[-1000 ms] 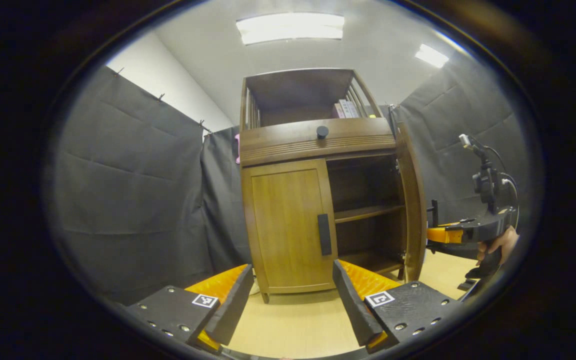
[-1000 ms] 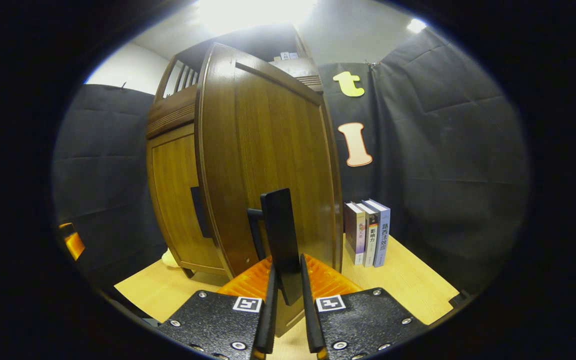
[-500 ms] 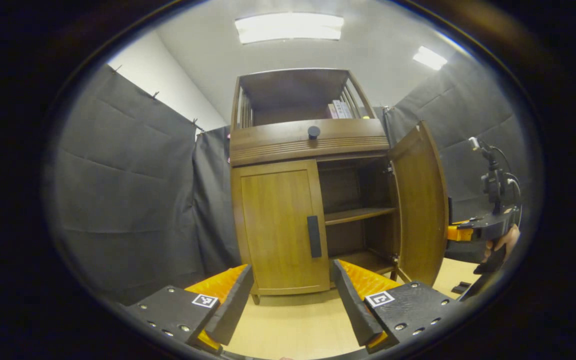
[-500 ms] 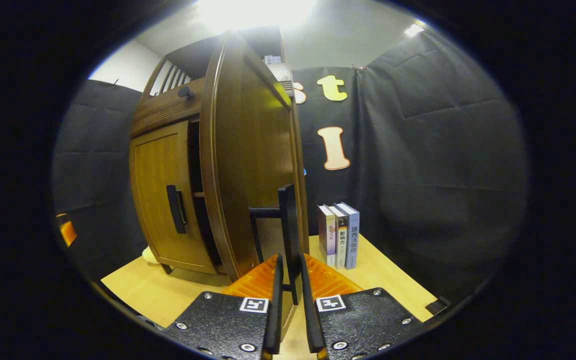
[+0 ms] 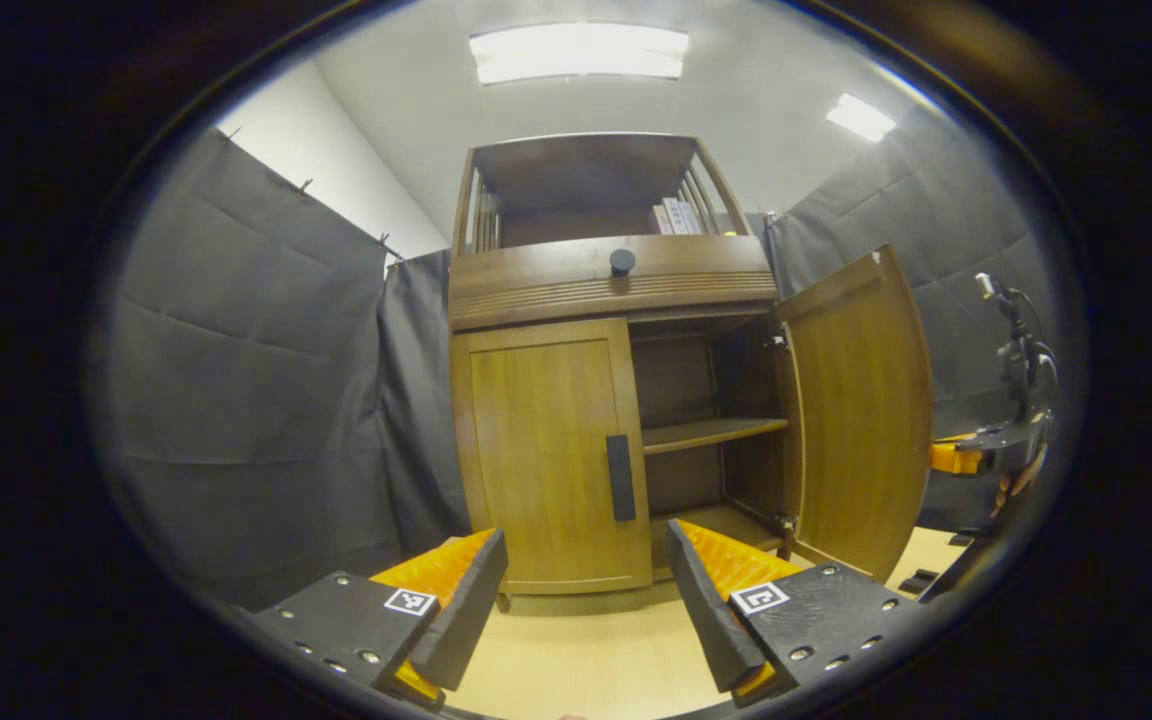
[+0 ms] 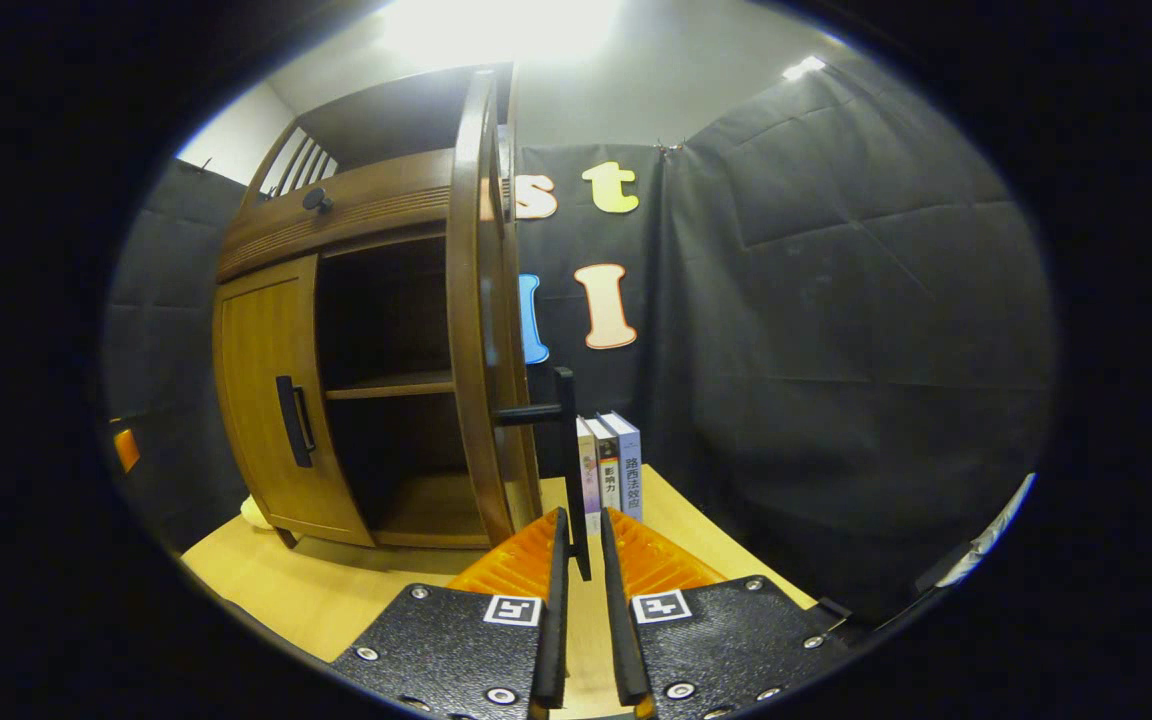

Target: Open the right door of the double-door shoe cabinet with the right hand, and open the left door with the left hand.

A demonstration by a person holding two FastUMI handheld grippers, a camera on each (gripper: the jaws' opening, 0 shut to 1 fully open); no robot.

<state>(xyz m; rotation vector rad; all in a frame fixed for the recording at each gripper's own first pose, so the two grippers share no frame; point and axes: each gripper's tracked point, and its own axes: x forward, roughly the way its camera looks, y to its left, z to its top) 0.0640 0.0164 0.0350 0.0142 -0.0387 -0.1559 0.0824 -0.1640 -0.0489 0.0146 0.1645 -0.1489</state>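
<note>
Right door (image 5: 861, 410) of shoe cabinet (image 5: 611, 270) swung wider than a second ago, now fully open, right gripper (image 6: 578, 600) jaws clenched on its handle (image 6: 566, 450); left door (image 5: 546, 450) shut, left gripper (image 5: 586, 600) jaws released in front, to engage left handle (image 5: 620, 477) next.

Light wooden tabletop (image 6: 336, 600), shoe cabinet (image 6: 266, 430) standing on it, three upright books (image 6: 611, 465) beside it
</note>
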